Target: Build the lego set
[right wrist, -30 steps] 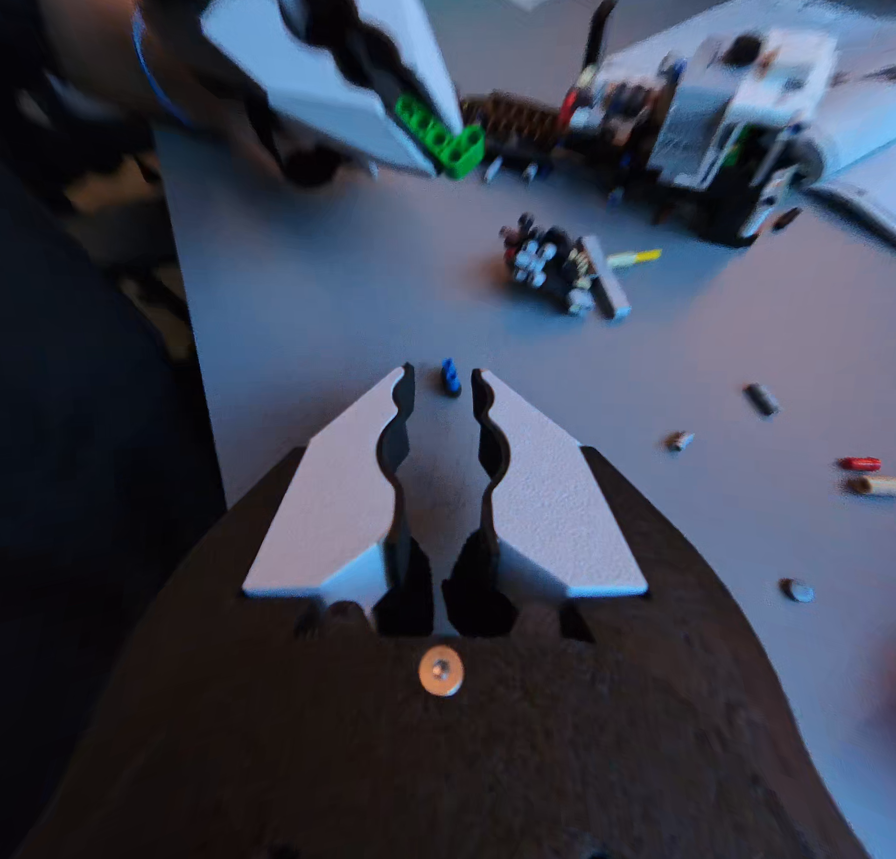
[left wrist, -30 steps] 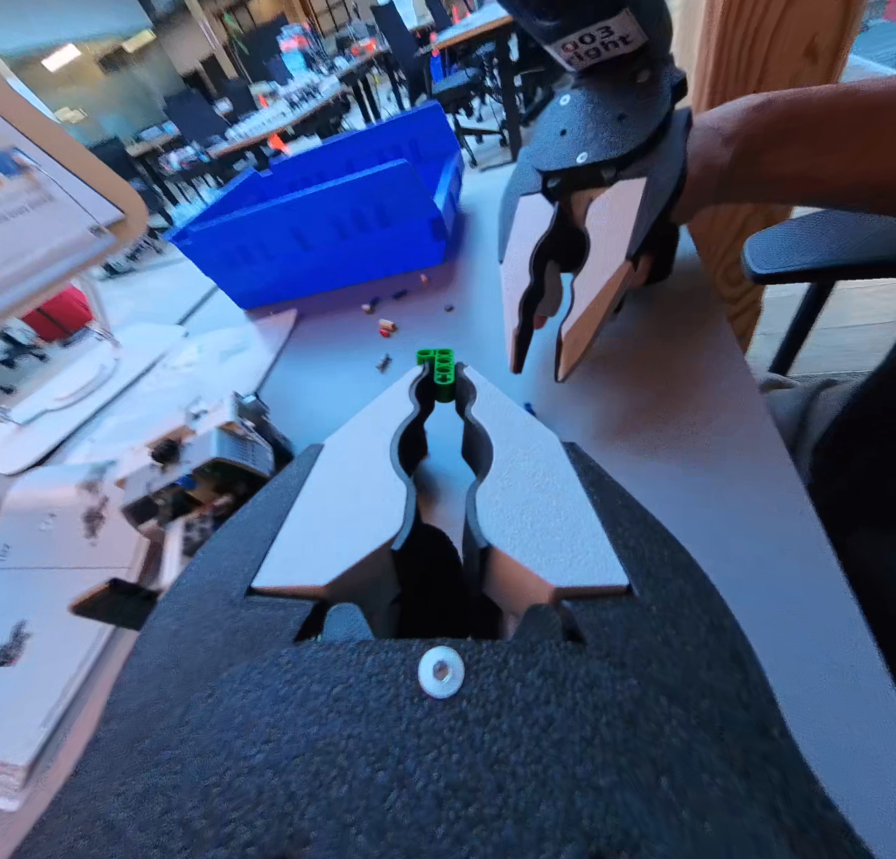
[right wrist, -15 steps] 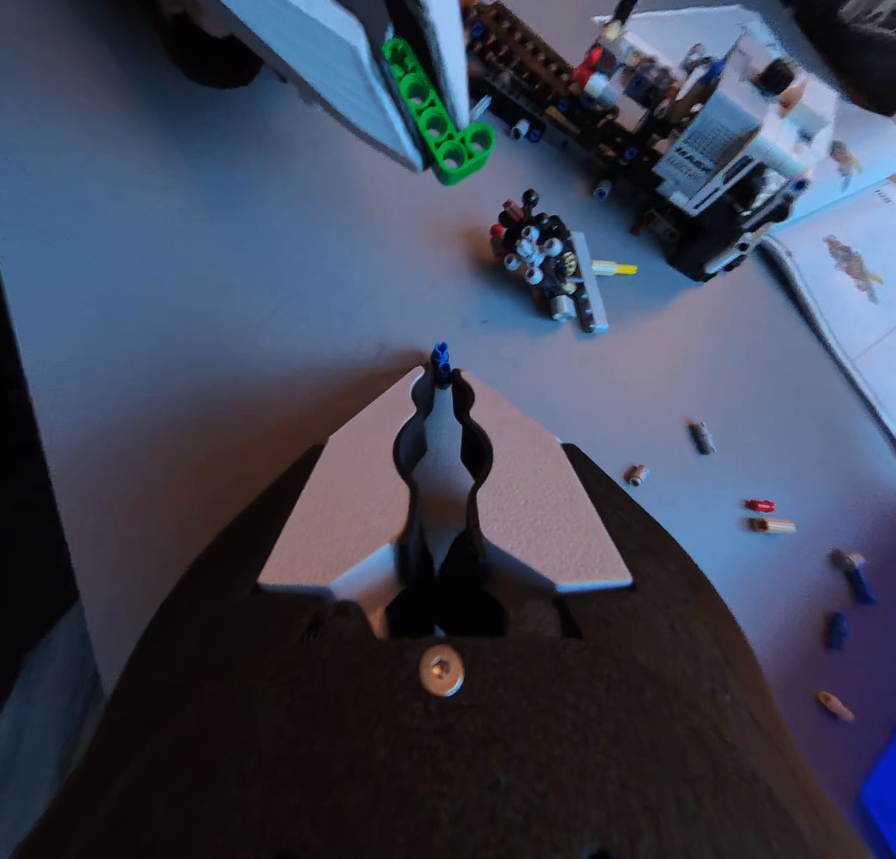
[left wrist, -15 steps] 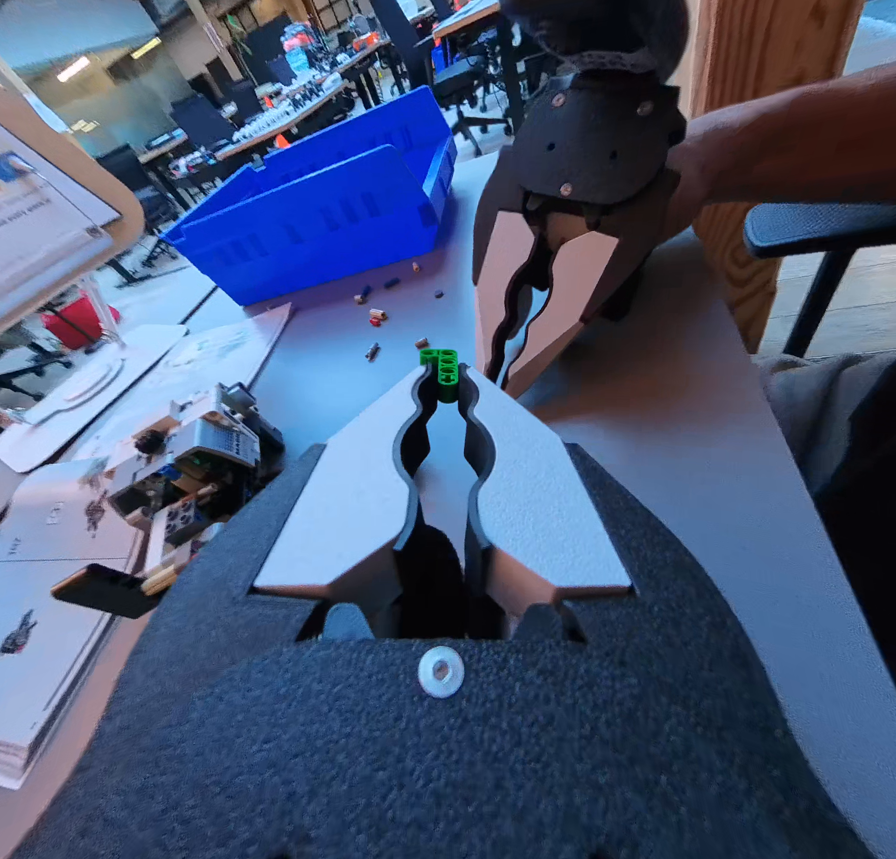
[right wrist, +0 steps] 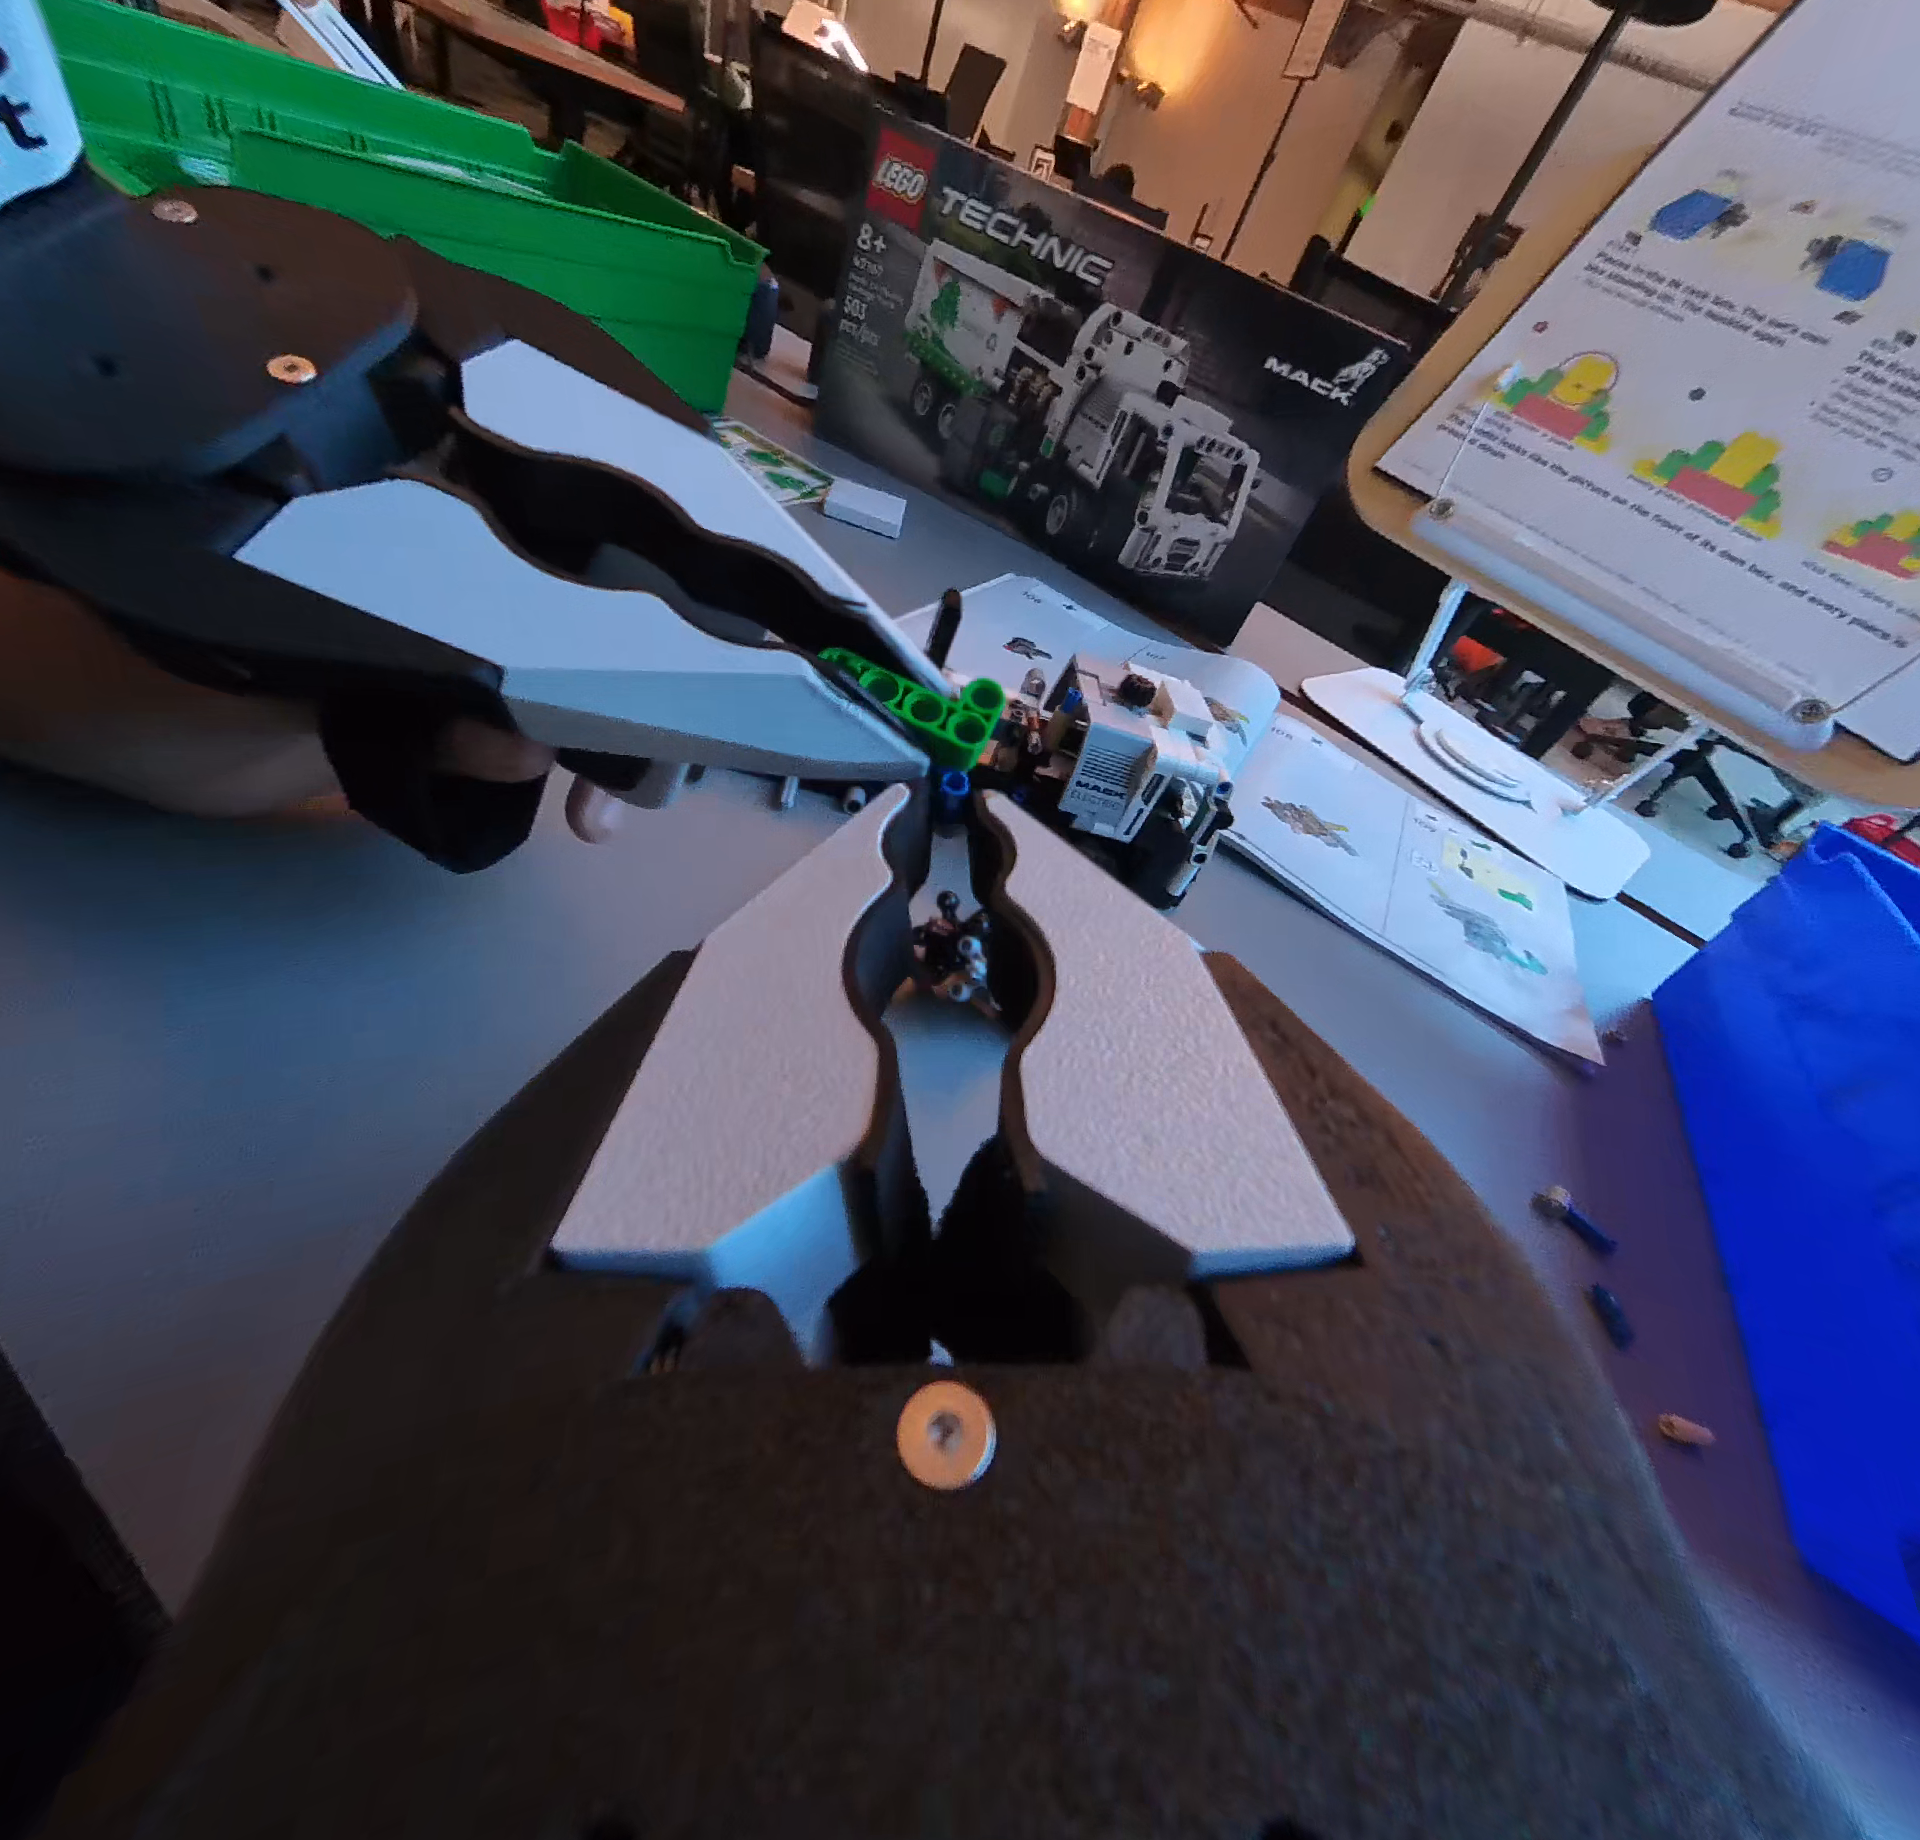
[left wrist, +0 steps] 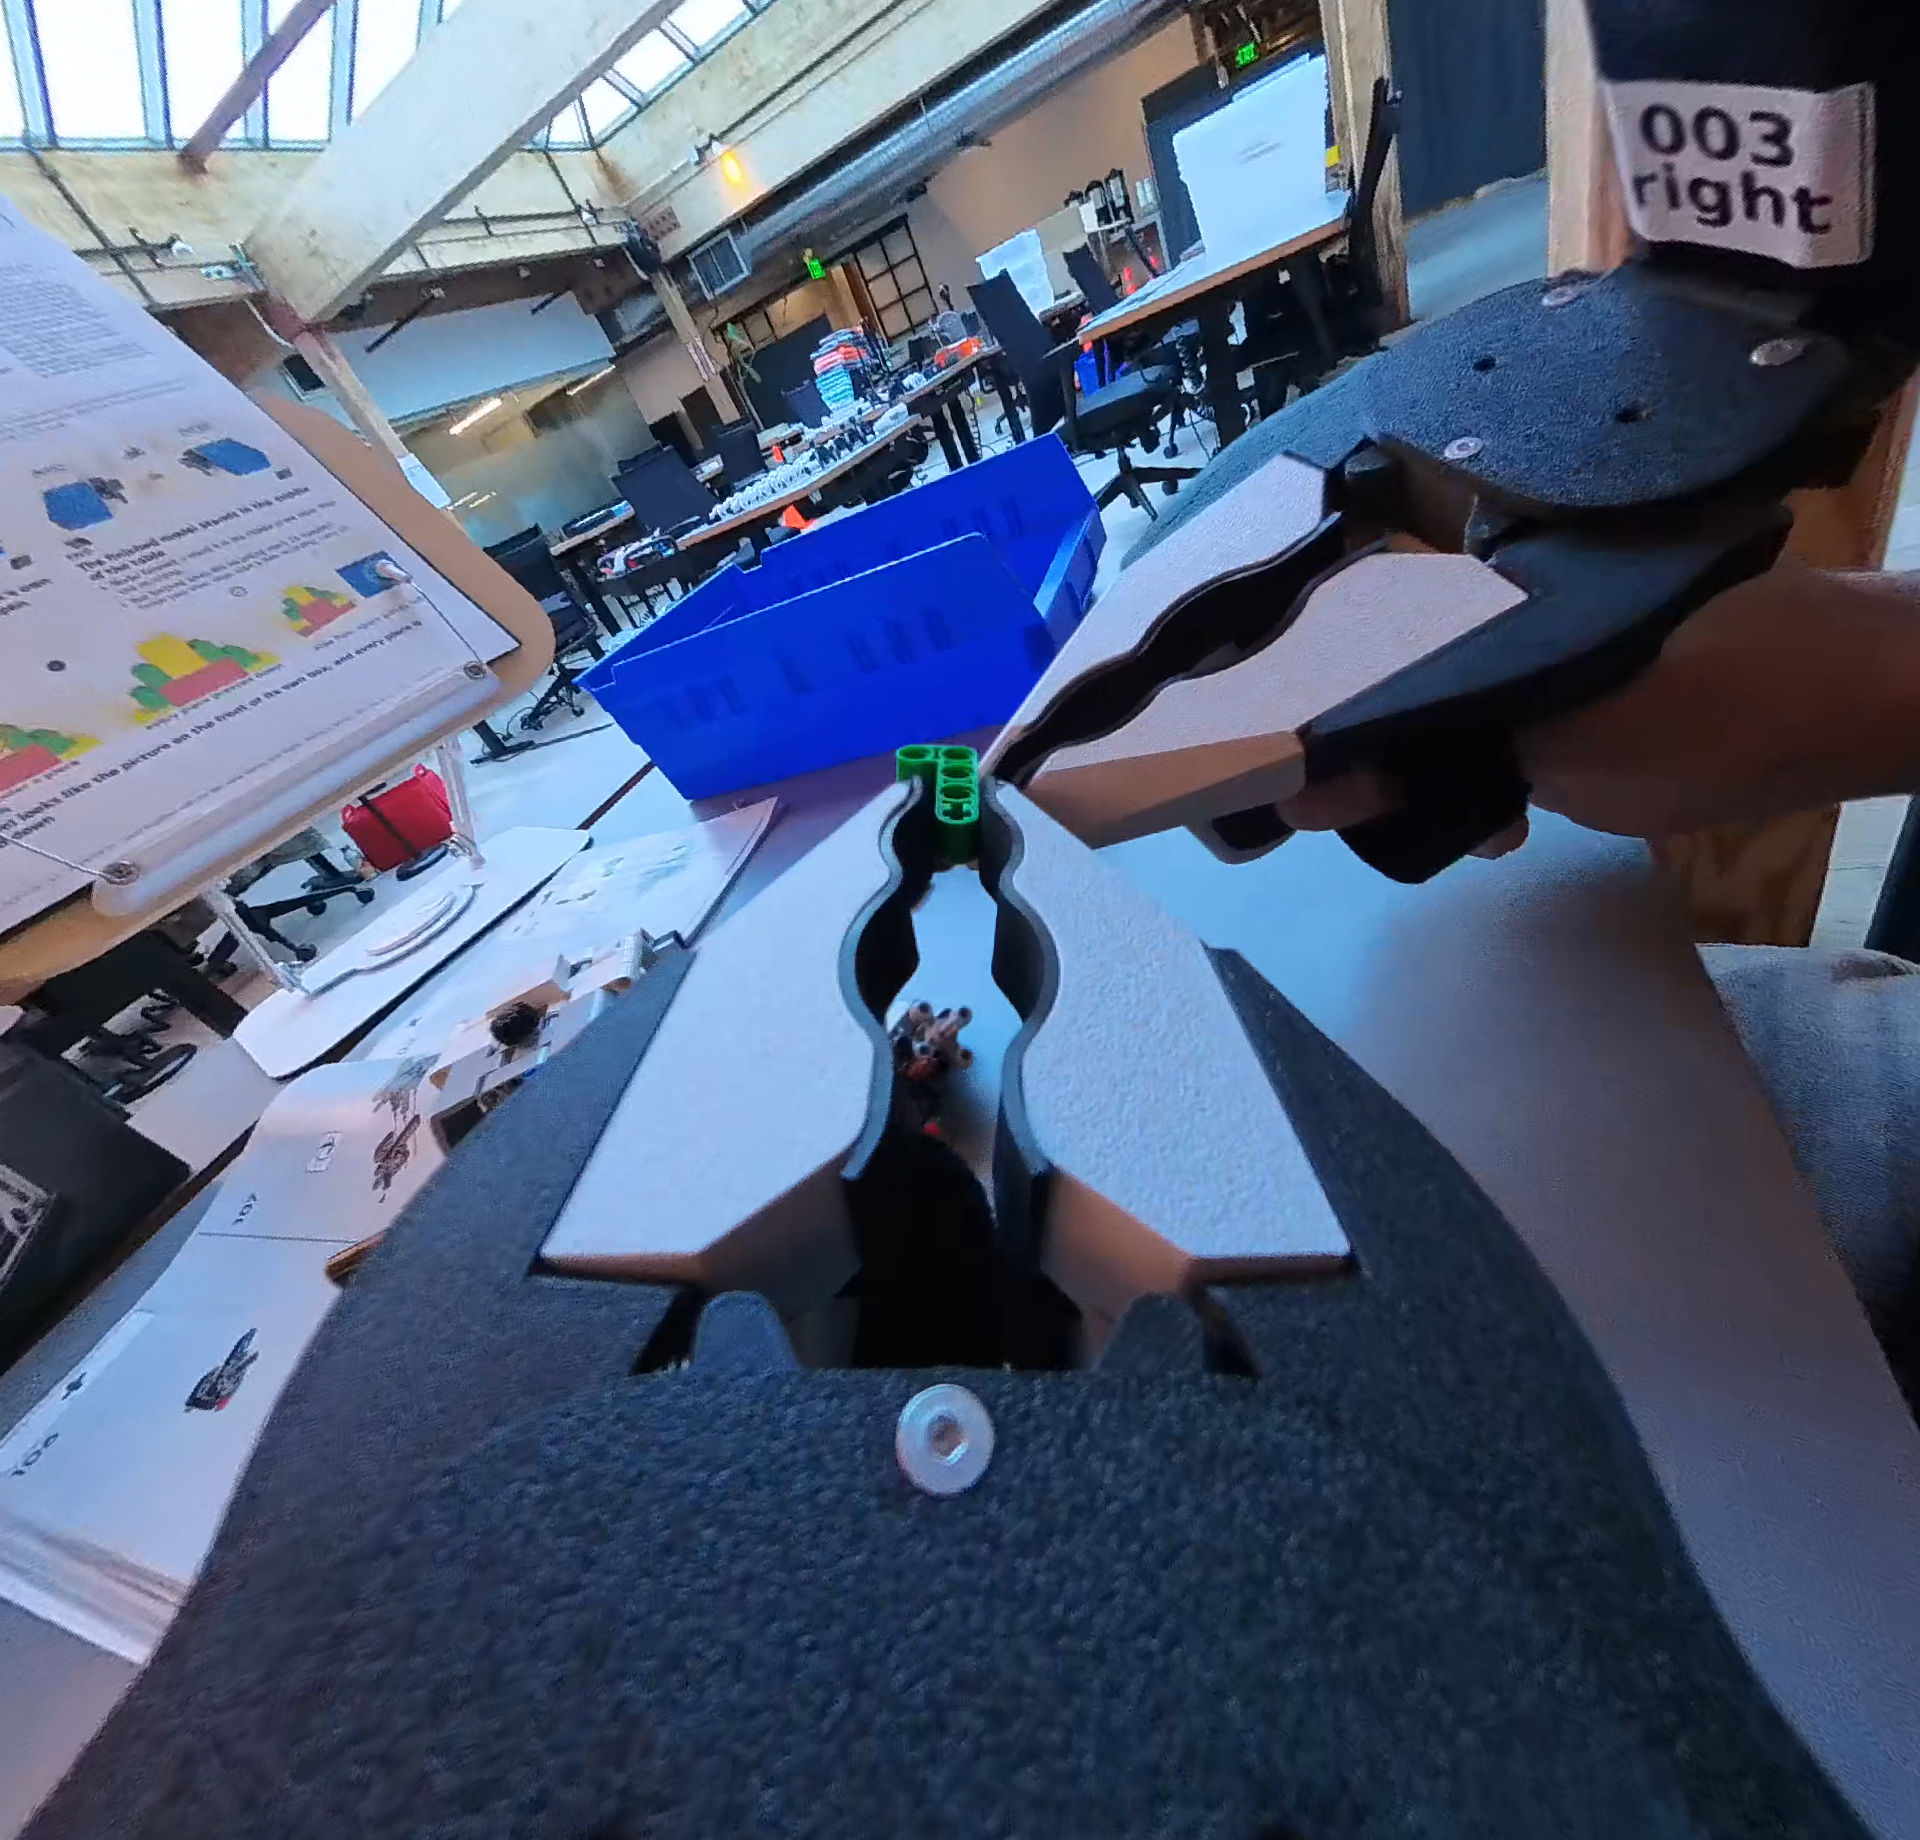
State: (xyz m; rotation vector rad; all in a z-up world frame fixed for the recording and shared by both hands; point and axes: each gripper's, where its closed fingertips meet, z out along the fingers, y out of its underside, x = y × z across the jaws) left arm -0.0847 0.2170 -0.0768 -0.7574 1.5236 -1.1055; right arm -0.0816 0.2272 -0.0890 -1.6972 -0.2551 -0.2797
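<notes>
Left wrist view: left gripper (left wrist: 945,814), clenched on green beam (left wrist: 951,798), which I hold clear above the grey table (left wrist: 1455,1063). Beam's long axis runs forward along my fingers, short bent end sticking out past the tips, open holes facing the right gripper (left wrist: 1013,756), whose tips sit just beside the beam. Blue bin (left wrist: 862,647) beyond; instruction board (left wrist: 208,543) to the left.

Right wrist view: right gripper (right wrist: 948,798), closed on small blue pin (right wrist: 951,780), pin axis pointing up and forward at the green beam (right wrist: 930,715) just above it. Left gripper (right wrist: 914,730) enters from the left, beam lying roughly level, holes facing the camera. Part-built white truck (right wrist: 1132,751) and open booklet (right wrist: 1403,855) behind, set box (right wrist: 1091,419) farther back.

Risk, my judgement: pin meeting the beam off-centre could skew in my light tip grip, pop out and fall among loose pieces, or twist the beam between the left fingertips.
</notes>
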